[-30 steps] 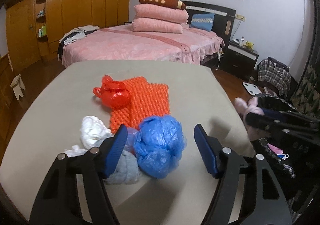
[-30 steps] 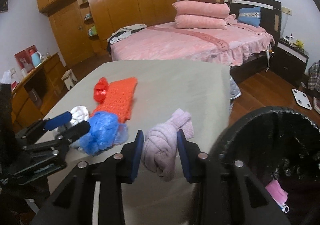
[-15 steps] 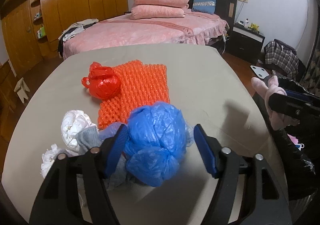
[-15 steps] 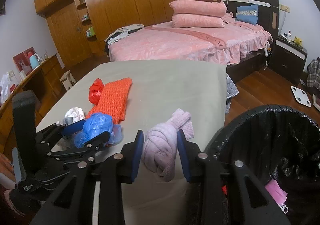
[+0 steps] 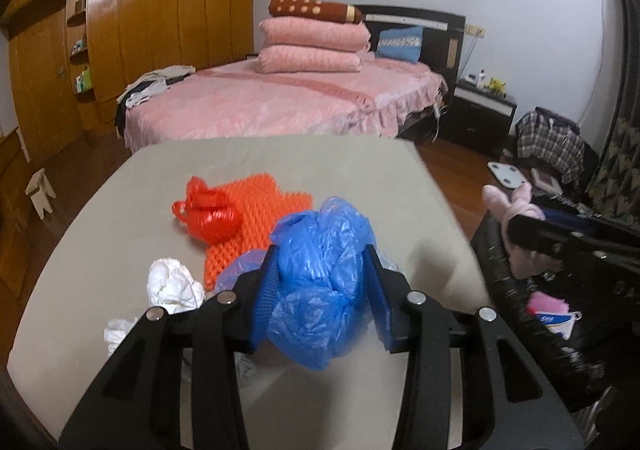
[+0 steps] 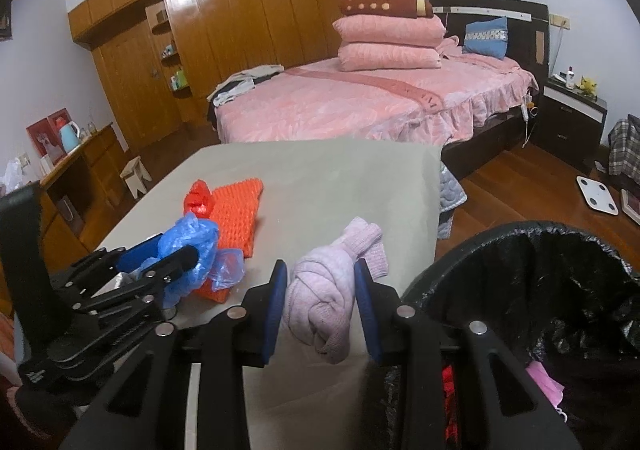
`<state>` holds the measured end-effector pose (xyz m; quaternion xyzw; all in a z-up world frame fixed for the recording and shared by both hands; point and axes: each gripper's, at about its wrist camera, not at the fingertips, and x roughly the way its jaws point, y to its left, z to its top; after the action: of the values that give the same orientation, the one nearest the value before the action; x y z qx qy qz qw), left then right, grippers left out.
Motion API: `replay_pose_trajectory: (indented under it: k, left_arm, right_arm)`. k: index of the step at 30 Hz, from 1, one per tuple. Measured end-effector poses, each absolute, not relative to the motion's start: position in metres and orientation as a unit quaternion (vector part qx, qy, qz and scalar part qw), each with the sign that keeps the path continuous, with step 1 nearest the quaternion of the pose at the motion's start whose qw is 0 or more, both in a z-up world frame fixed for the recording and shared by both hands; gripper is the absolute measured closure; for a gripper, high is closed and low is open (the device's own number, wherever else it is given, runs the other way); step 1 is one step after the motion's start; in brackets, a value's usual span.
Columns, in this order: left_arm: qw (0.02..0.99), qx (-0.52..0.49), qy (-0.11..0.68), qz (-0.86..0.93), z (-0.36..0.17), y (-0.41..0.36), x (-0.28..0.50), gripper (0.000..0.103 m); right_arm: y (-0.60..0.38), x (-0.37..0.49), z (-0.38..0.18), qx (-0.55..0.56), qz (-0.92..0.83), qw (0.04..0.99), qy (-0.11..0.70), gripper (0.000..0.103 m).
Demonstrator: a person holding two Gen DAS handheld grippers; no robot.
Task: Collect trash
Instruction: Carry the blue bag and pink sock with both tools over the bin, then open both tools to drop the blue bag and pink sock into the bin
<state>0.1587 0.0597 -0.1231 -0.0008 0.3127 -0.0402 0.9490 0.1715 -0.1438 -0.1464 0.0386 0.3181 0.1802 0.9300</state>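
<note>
Each black hand-held gripper has blue finger pads and silver screws.

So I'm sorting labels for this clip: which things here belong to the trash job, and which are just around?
Job:
blue plastic bag, held in left gripper
pink knit bundle, held in right gripper
black bin
red bag
white wad

Just around:
bed
pillows
stool

The left gripper has just been closing, and its blue pads now press something between them. The right gripper is clamped too, past the tabletop's right edge.
</note>
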Motion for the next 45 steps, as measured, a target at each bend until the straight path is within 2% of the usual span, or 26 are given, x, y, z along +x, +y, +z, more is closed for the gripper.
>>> replay_pose_trajectory:
  k: [19,45]
  left_arm:
    - [0.96,-0.015,0.263,-0.1,-0.067,0.004,0.11,0.063]
    - [0.934,0.022,0.265,-0.237,-0.074,-0.121,0.119,0.063]
  right_arm:
    - [-0.194,0.117,-0.1,0.038,0.147,0.95,0.272,0.069]
    - [-0.314,0.083,-0.094,0.057,0.035,0.965,0.255,0.069]
